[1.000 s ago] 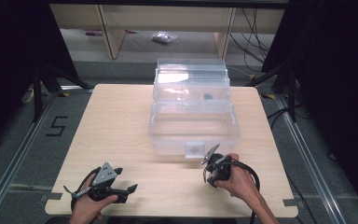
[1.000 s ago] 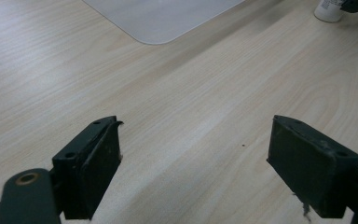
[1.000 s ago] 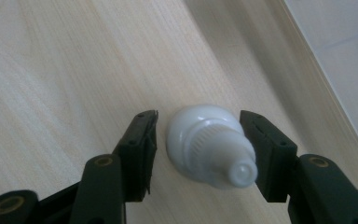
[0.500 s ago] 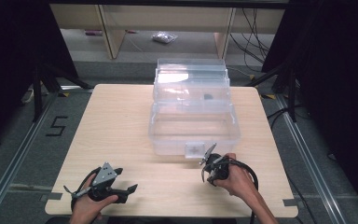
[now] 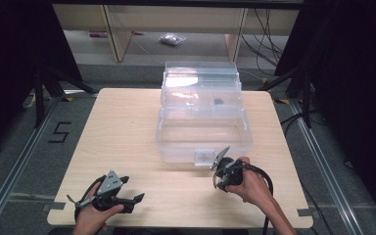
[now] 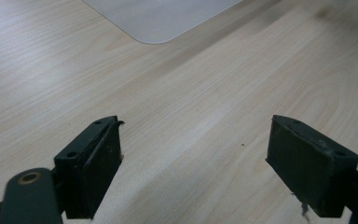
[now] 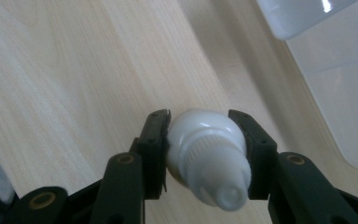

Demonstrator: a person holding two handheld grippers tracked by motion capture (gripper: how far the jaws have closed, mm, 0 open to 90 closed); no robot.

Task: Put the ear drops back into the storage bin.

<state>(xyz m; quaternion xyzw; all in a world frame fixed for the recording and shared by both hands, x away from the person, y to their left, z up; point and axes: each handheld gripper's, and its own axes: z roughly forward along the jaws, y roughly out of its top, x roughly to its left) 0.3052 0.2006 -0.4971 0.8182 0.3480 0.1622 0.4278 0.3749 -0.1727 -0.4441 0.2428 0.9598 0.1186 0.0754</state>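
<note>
Now | right gripper (image 7: 205, 140) clamps small white plastic bottle (image 7: 207, 156) | left gripper (image 6: 193, 163) wide, idle | clear plastic box (image 5: 203, 117) not yet loaded

A clear box (image 5: 203, 122) sits centre-back on the table (image 5: 122, 132).

Left claw (image 5: 138, 198) rests low on the surface near the person's edge, gripped by the left hand (image 5: 94, 219); jaws spread wide, nothing between them. Right claw (image 5: 219, 172) held in the right hand (image 5: 248, 186), forearm entering from below; jaws just closed, pads clamped on both sides.
</note>
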